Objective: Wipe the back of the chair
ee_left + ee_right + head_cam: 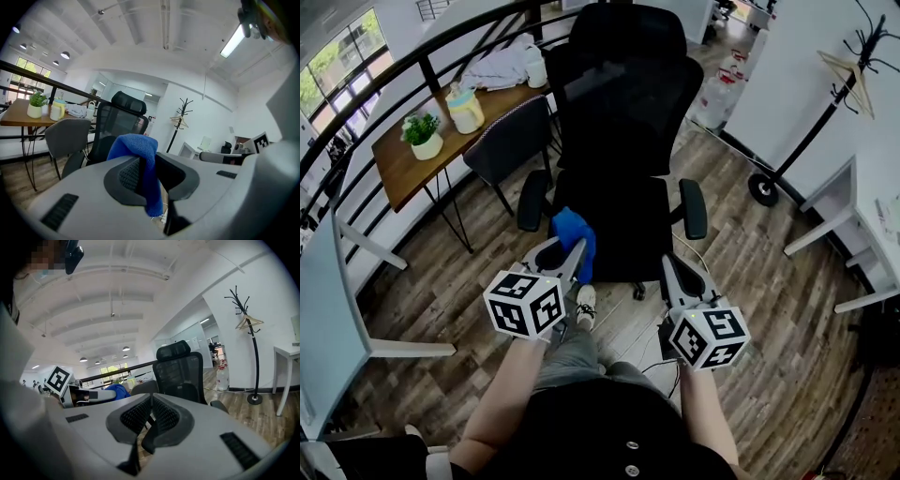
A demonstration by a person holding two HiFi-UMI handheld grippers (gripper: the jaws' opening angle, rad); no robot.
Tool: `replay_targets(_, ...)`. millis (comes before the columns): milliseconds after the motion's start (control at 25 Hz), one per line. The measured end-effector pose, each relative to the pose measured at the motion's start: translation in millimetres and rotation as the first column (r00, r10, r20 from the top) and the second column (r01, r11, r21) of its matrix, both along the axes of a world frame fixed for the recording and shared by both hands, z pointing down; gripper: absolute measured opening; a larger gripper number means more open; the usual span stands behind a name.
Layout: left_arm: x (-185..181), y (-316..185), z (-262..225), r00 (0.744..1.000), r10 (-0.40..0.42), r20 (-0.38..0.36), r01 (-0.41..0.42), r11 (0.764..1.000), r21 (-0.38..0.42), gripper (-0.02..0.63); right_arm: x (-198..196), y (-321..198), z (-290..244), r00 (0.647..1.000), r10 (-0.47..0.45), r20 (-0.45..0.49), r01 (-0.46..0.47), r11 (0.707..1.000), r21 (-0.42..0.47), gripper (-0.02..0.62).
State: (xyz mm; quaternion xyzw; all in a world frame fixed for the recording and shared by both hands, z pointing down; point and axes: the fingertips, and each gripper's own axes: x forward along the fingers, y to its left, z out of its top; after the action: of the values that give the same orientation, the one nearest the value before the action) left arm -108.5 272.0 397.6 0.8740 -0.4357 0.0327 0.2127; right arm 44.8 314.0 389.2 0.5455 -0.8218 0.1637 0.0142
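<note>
A black mesh-backed office chair (623, 112) stands in front of me, its seat toward me; it also shows as the chair (117, 122) and the chair (180, 373) in the gripper views. My left gripper (572, 246) is shut on a blue cloth (574, 234), which drapes over the jaws as the cloth (140, 154). It hovers over the seat's near left corner. My right gripper (673, 272) is shut with nothing in it, its pads (159, 416) pressed together, near the seat's front right edge.
A grey chair (502, 145) and a wooden table (403, 164) with a potted plant (422, 134), a jug and cloths stand at the left. A black railing runs behind. A coat stand (811, 131) and a white desk (853, 216) are at the right.
</note>
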Motion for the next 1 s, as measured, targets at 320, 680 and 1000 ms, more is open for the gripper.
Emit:
replay_targets(320, 11, -103, -5, 0.998, 0.064, 0.002, -0.065, 0.998, 0.015, 0.077, -10, -104, -4, 1.000, 0.001, 0.006, -0.001, 1.000, 0.012, 0.034)
replay_targets(680, 19, -233, -21, 0.992, 0.128, -0.004, -0.127, 0.991, 0.038, 0.077, -18, -243, -15, 0.999, 0.039, -0.020, -0.039, 0.999, 0.020, 0.034)
replay_targets(1000, 24, -293, -6, 0.984, 0.175, -0.025, -0.175, 0.985, -0.006, 0.077, -23, -312, -10, 0.996, 0.060, -0.063, -0.060, 0.998, -0.004, 0.034)
